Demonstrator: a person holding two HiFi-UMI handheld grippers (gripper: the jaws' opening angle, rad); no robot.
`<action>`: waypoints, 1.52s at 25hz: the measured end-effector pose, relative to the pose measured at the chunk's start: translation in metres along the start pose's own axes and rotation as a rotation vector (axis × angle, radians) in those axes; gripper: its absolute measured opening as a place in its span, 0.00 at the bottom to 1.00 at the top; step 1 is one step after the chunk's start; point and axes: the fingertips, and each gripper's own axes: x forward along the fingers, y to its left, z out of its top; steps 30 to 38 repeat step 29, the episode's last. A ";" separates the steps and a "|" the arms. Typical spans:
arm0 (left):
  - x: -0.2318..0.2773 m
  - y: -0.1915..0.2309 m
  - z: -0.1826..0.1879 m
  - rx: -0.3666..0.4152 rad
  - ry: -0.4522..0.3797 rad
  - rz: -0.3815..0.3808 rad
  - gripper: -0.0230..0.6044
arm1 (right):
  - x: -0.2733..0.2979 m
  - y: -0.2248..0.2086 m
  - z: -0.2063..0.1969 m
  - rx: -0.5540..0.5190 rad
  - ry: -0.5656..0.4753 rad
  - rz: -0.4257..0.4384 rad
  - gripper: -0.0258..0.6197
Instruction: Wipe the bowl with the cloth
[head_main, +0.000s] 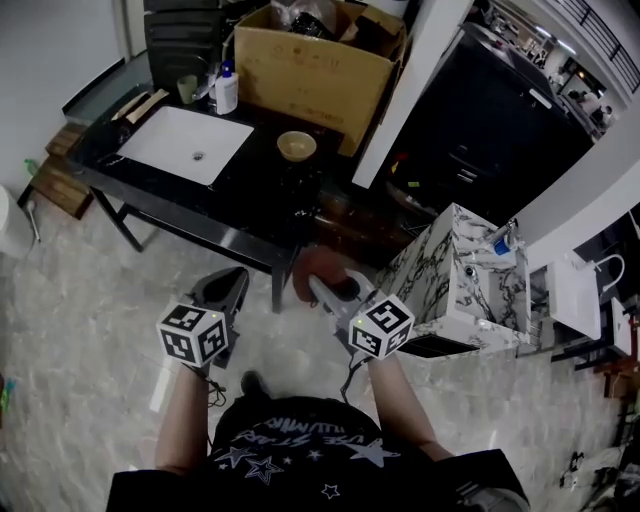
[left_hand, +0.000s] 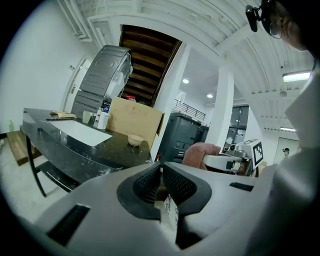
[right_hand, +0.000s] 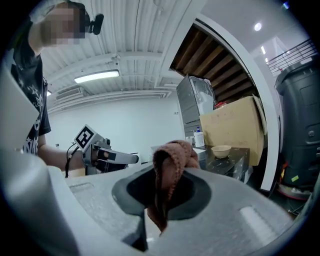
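A small tan bowl (head_main: 297, 146) stands on the black table (head_main: 235, 200), near its right end in front of a cardboard box; both gripper views catch it too, as the bowl (left_hand: 134, 140) and the bowl (right_hand: 221, 150) in the distance. My right gripper (head_main: 322, 287) is shut on a reddish-brown cloth (head_main: 316, 268), which bunches above the jaws and hangs down between them as the cloth (right_hand: 171, 161). My left gripper (head_main: 236, 277) is held beside it, short of the table, its jaws together with nothing between them (left_hand: 160, 169). Both grippers are well away from the bowl.
A white sink basin (head_main: 186, 143) is set into the table's left half, with a bottle (head_main: 227, 90) and a cup (head_main: 187, 88) behind it. The cardboard box (head_main: 315, 65) fills the back right. A marble-patterned cabinet (head_main: 462, 280) stands to my right.
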 end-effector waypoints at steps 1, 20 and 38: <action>-0.001 -0.009 -0.003 0.000 0.000 0.005 0.08 | -0.008 0.000 -0.001 -0.007 0.003 0.003 0.11; -0.036 -0.173 -0.084 -0.005 -0.028 0.146 0.05 | -0.182 0.025 -0.062 -0.028 0.056 0.095 0.11; -0.054 -0.218 -0.111 -0.035 -0.058 0.197 0.05 | -0.232 0.032 -0.073 -0.031 0.050 0.120 0.11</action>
